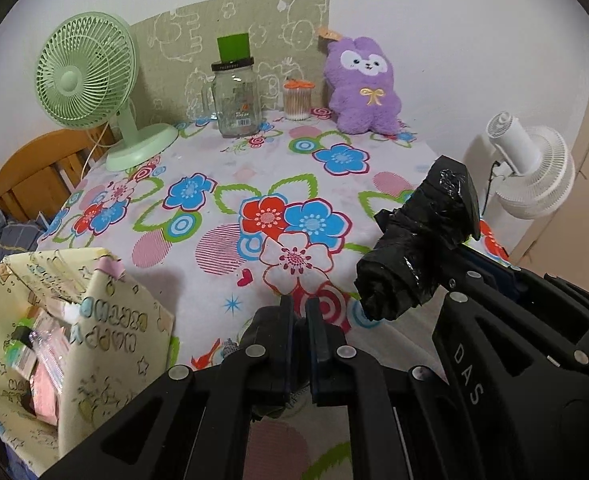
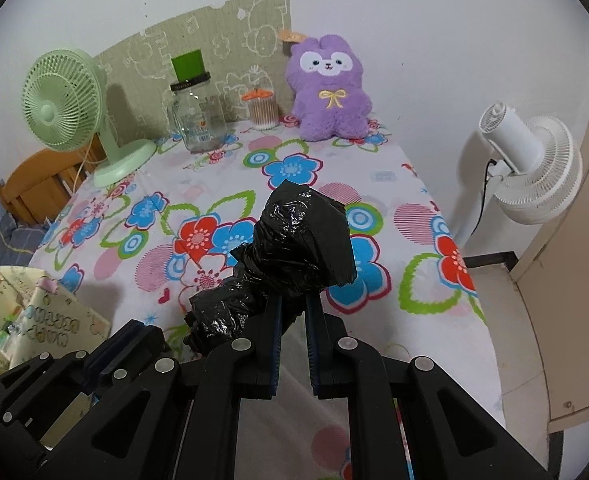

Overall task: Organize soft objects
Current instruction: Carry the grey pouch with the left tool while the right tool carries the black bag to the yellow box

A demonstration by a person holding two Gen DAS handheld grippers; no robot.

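Note:
My right gripper point(image 2: 292, 304) is shut on a rolled black plastic bag point(image 2: 294, 248) and holds it above the flowered table point(image 2: 374, 176). The bag also shows in the left wrist view point(image 1: 418, 240), to the right of my left gripper point(image 1: 299, 312), which is shut and empty, low over the table's near part. A purple plush toy point(image 1: 360, 86) sits upright at the table's back right against the wall, also in the right wrist view point(image 2: 328, 88). A cream patterned box point(image 1: 74, 320) stands open at the near left, with packets inside.
A green desk fan point(image 1: 86, 76) stands at the back left. A glass jar point(image 1: 236, 98) with a green block on its lid and a cotton-swab tub point(image 1: 298, 100) stand at the back. A white floor fan point(image 2: 534, 160) stands right of the table. A wooden chair point(image 1: 34, 168) is at left.

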